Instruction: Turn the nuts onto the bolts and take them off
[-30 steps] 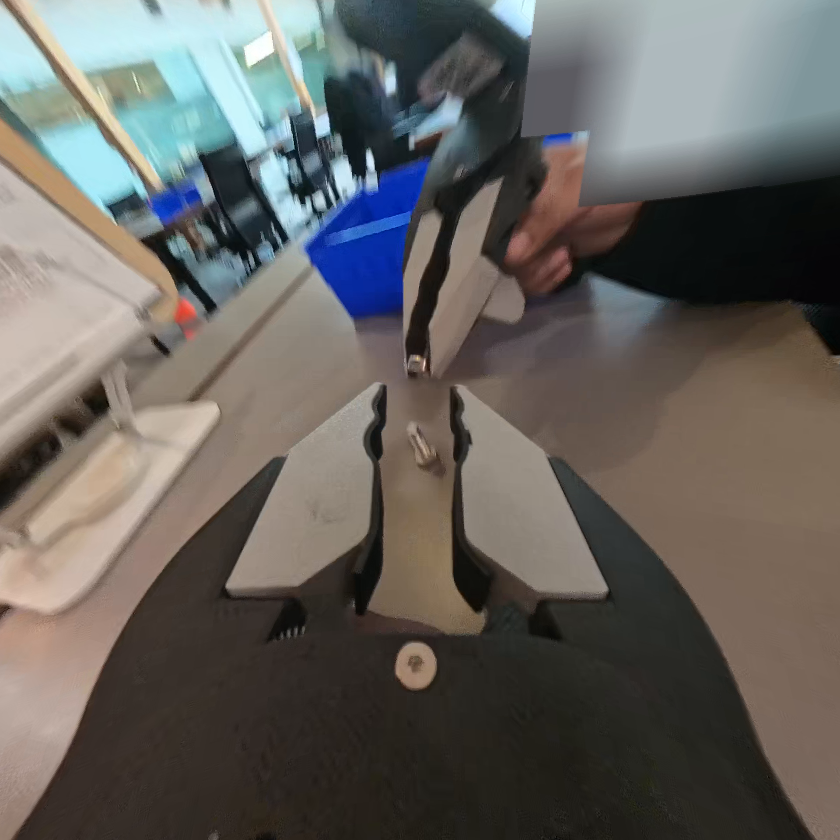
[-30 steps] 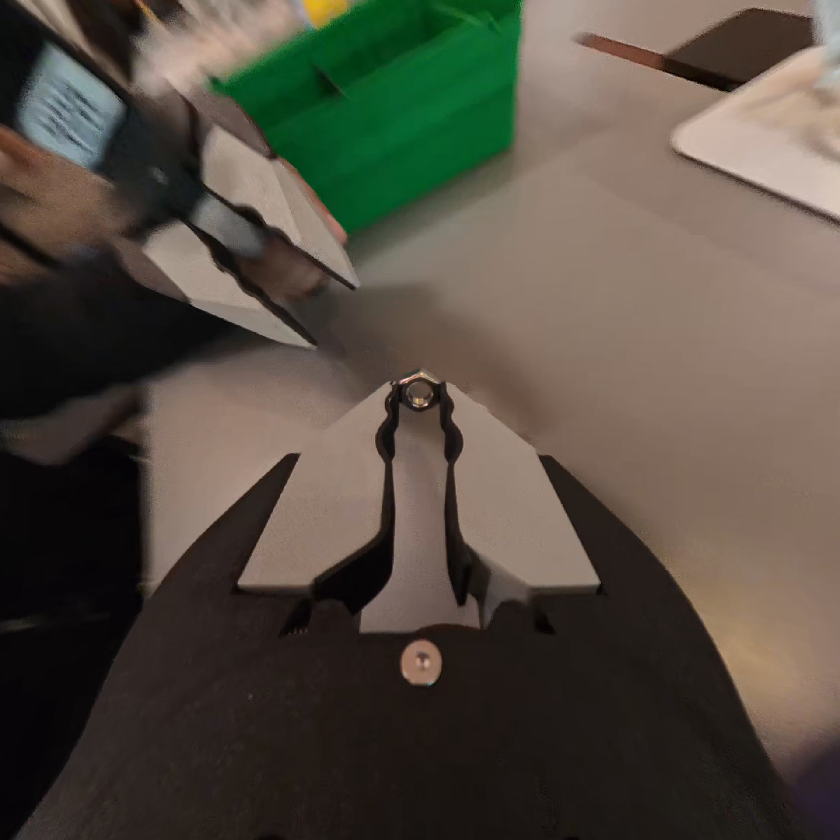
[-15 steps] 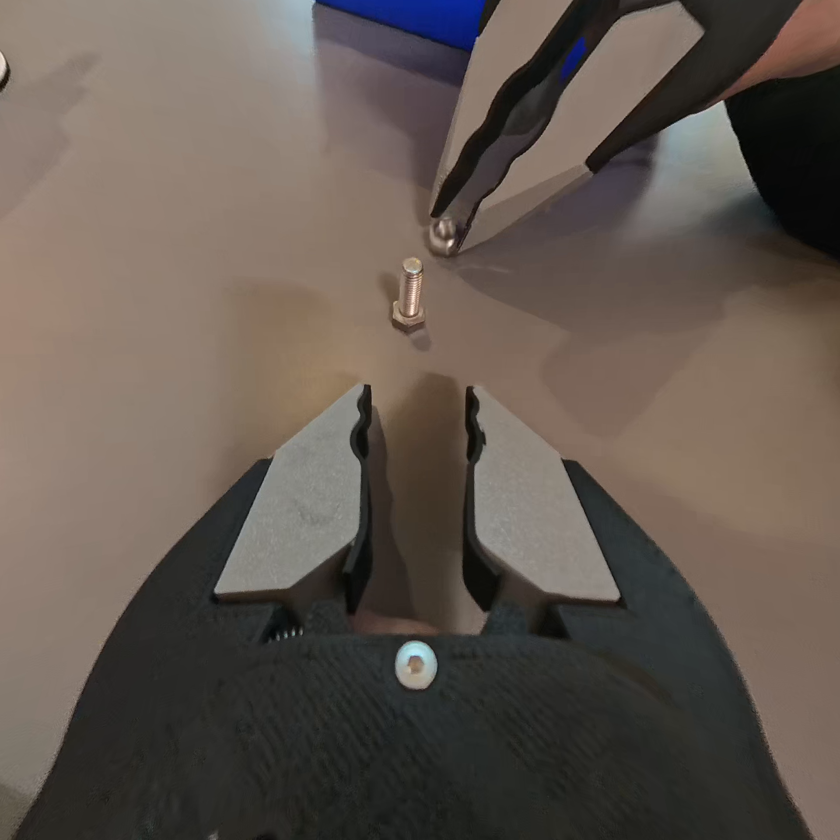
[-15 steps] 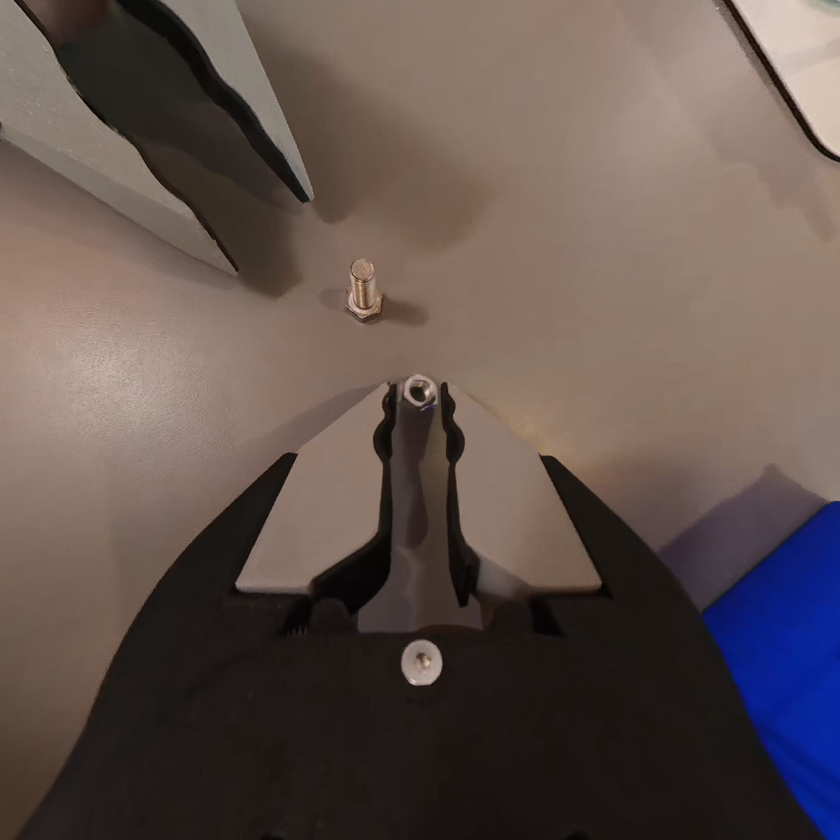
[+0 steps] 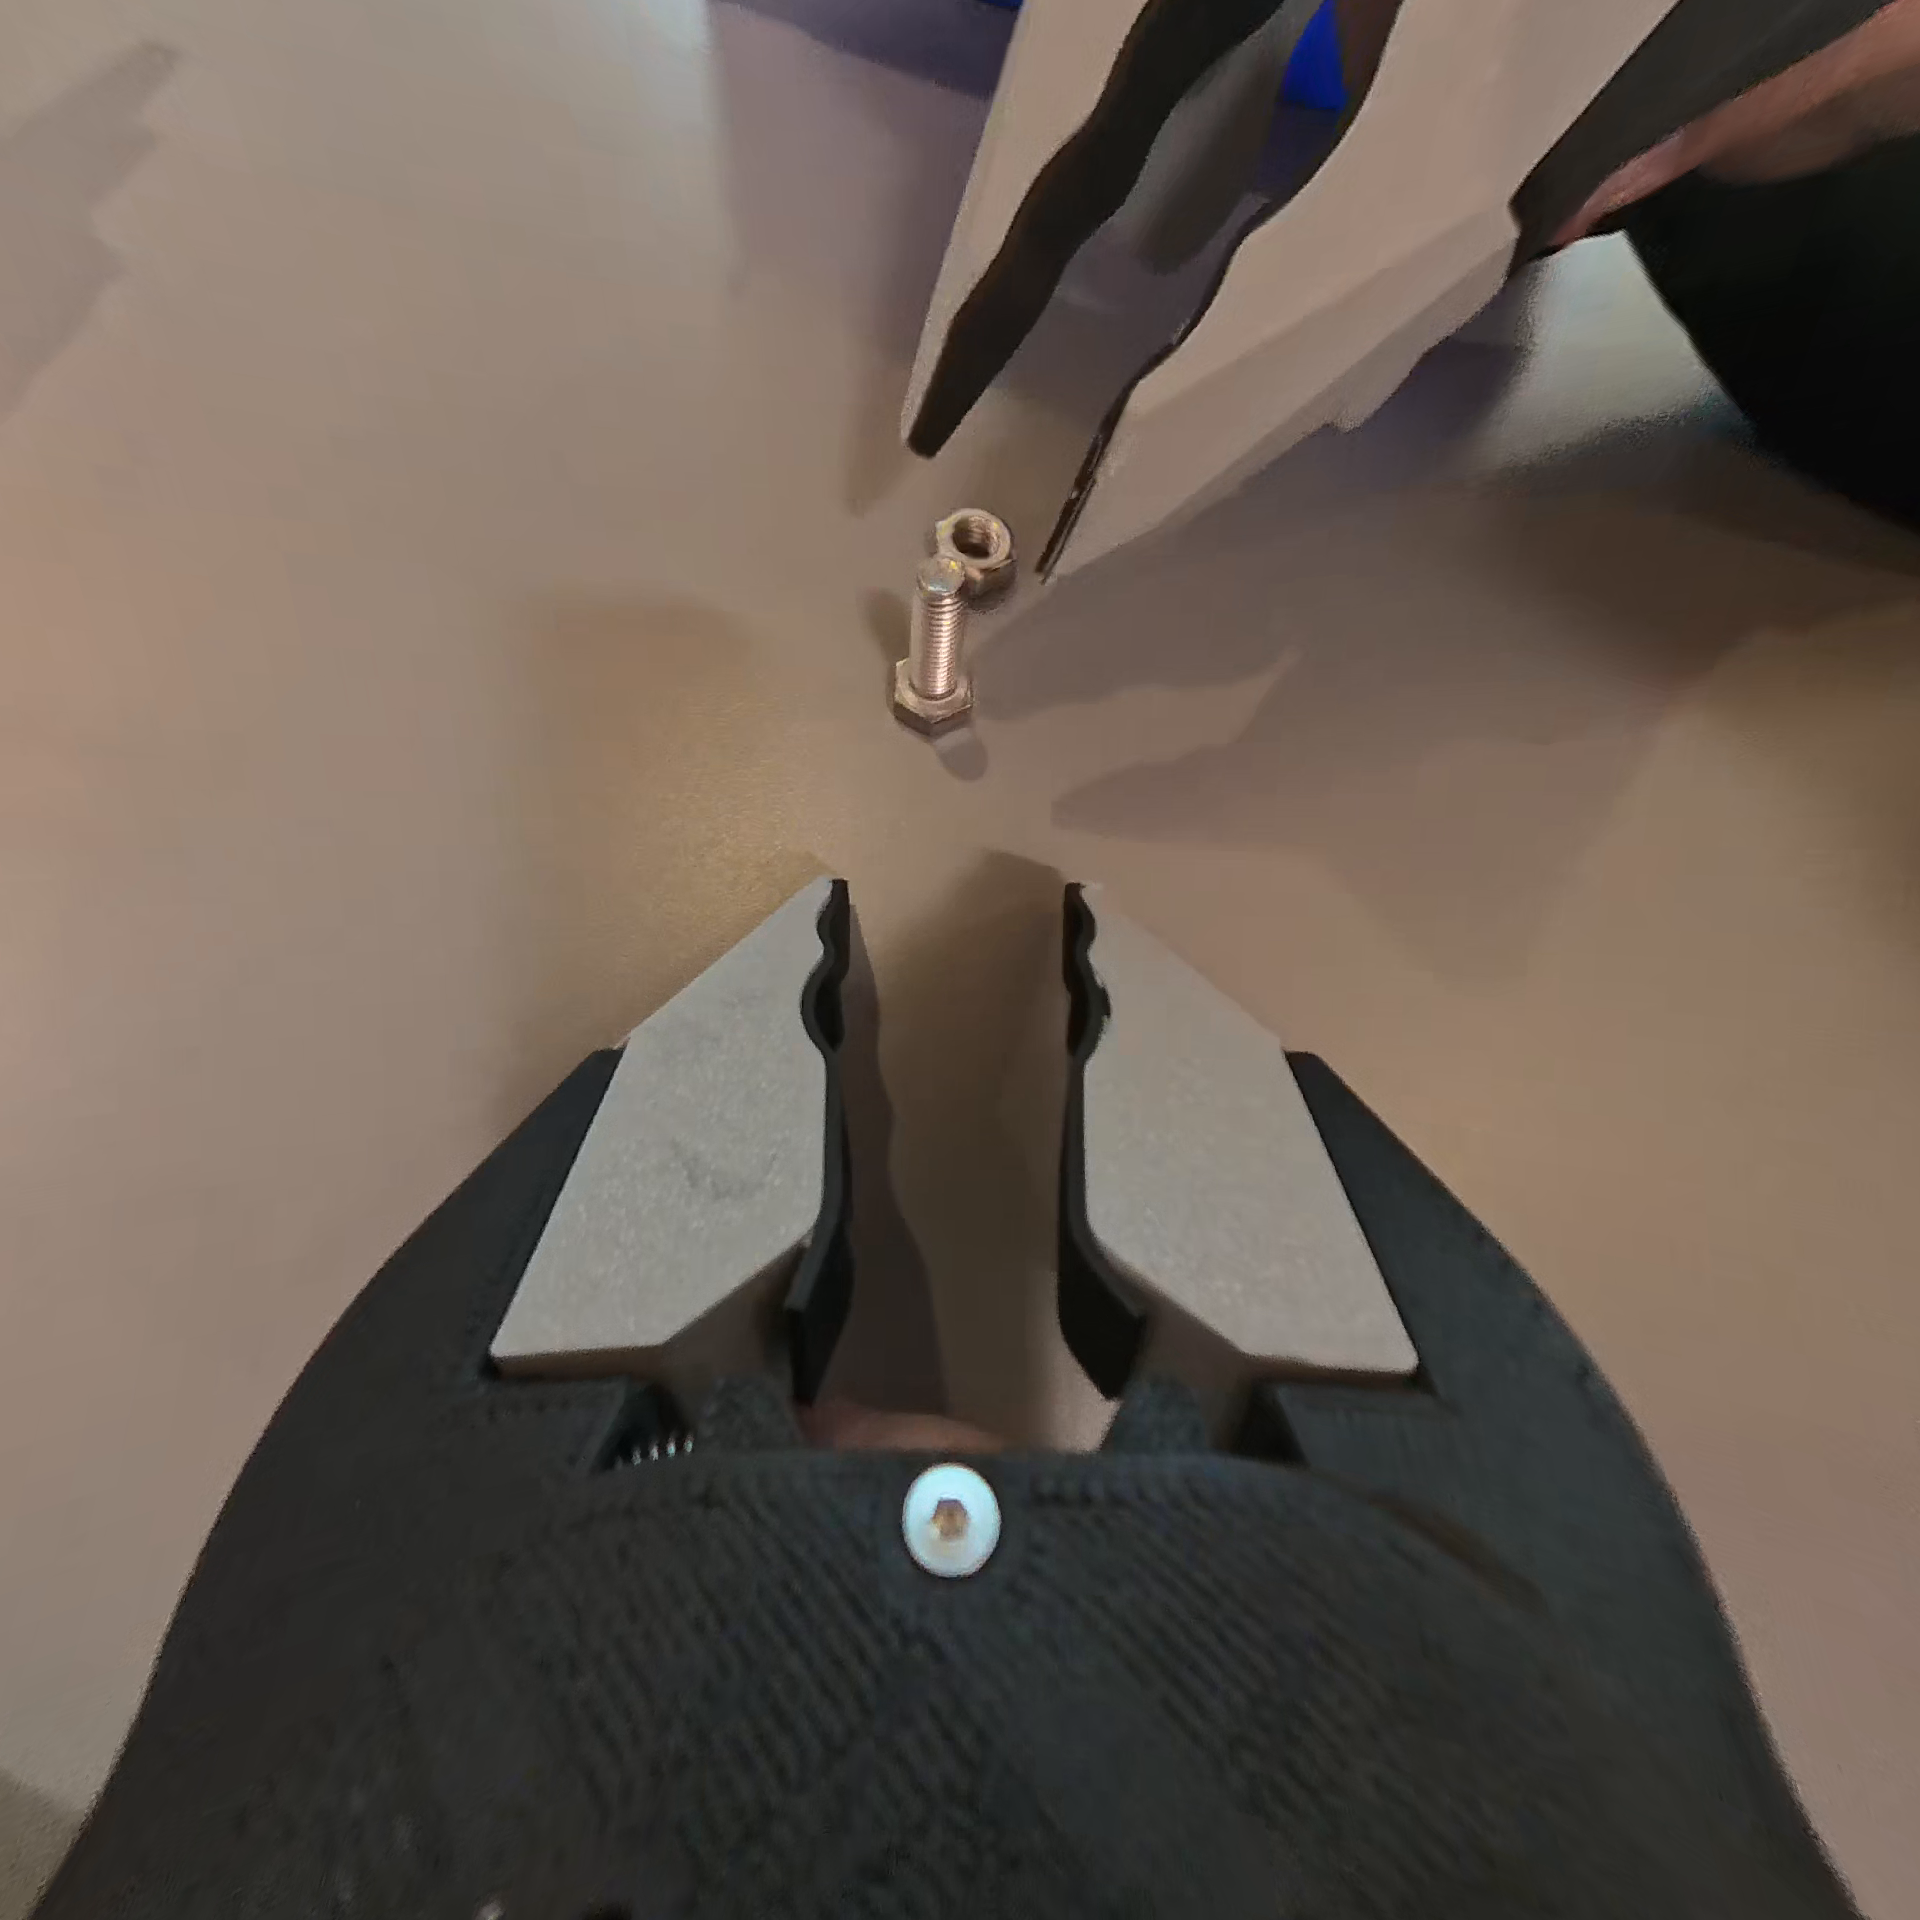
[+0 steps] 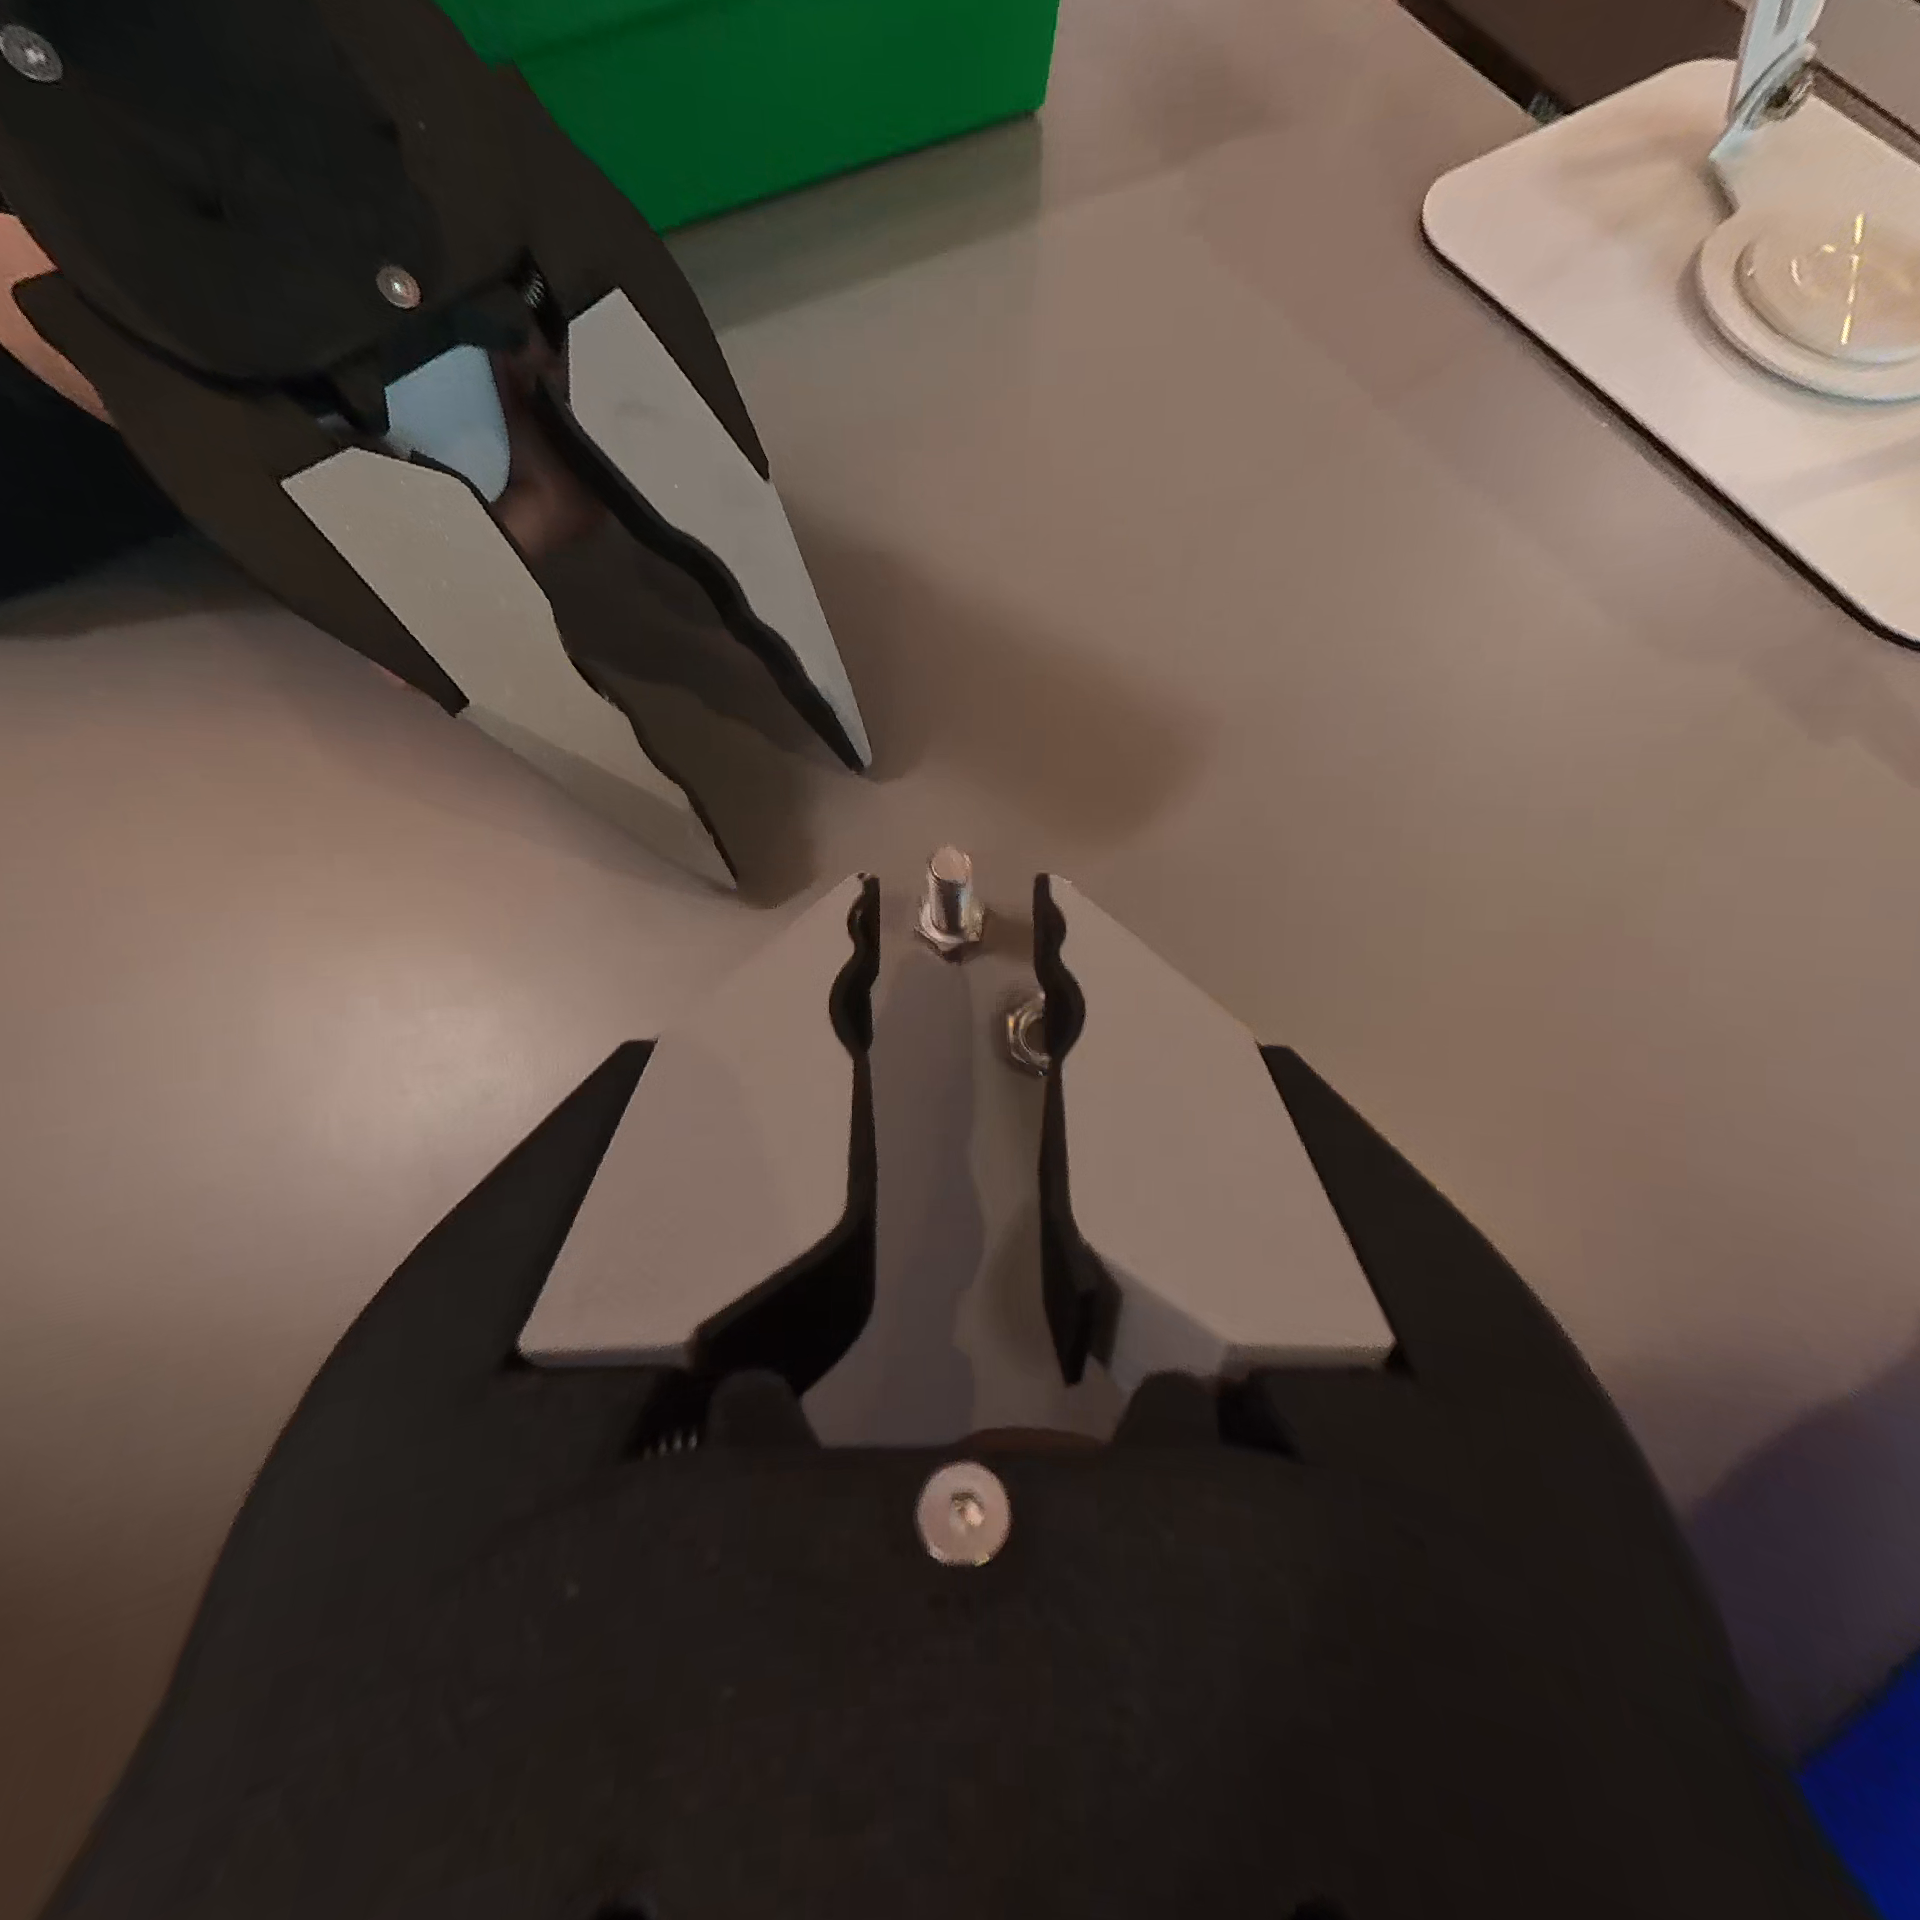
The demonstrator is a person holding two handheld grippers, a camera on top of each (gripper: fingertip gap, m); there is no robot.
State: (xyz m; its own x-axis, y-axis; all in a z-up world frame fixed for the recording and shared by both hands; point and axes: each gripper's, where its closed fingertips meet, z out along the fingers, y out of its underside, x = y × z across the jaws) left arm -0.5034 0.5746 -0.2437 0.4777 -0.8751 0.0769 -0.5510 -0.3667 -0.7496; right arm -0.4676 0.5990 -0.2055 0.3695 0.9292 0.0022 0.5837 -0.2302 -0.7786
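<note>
Grey tabletop (image 6: 1351, 727): a matt surface on which everything rests; a green bin (image 6: 790, 94) is seen at its far edge and a white stand base (image 6: 1621, 343) to one side.
Right gripper (image 6: 951, 883): spread apart and empty, tips lowered close to the table, with both task parts seen between its fingers.
Left gripper (image 5: 951, 894): parted and empty, held back from the parts; nothing lies between its fingers.
Bolt (image 5: 935, 665): stood upright on its hex head, thread up, ahead of the left gripper's tips and, in the right wrist view, just inside the right gripper's tips.
Nut (image 5: 977, 545): laid flat on the table, loose, just beside the bolt; whether they touch cannot be told. It lies close against the right gripper's right-hand finger.
Step judged: the nut appears set down apart from the bolt.
Doing it well: the right gripper is best lifted straight up and away, so that neither finger clips the nut or tips the standing bolt.
</note>
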